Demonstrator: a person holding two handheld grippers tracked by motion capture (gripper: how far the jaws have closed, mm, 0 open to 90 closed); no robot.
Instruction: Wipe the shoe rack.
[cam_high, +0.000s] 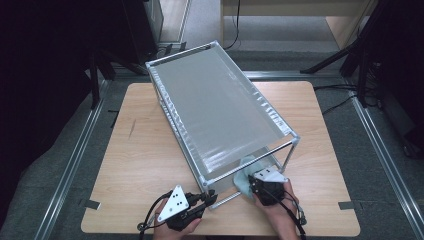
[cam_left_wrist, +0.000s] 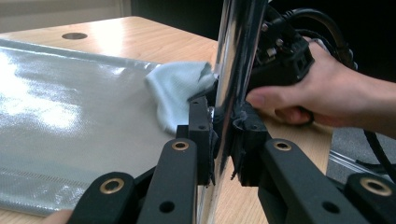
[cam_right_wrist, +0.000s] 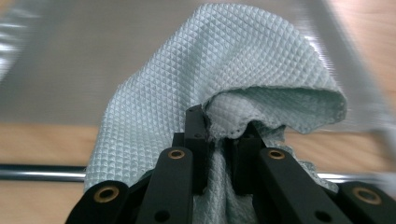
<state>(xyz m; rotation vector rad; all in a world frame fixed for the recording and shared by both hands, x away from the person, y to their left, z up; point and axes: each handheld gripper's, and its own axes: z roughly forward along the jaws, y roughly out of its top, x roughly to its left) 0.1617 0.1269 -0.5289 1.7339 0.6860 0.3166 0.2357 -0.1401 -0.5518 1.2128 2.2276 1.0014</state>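
The soft, light cloth (cam_right_wrist: 219, 84), best held by a bunched fold, is gripped by the right gripper (cam_right_wrist: 219, 135) inside the rack (cam_high: 295, 137), whose slippery chrome post (cam_left_wrist: 236, 70) is clamped by the left gripper (cam_left_wrist: 224, 135).

cloth (cam_right_wrist: 224, 60): pale blue-green, diamond weave | rack post (cam_left_wrist: 236, 70): shiny chrome | table (cam_high: 145, 155): light wood | jaws: black
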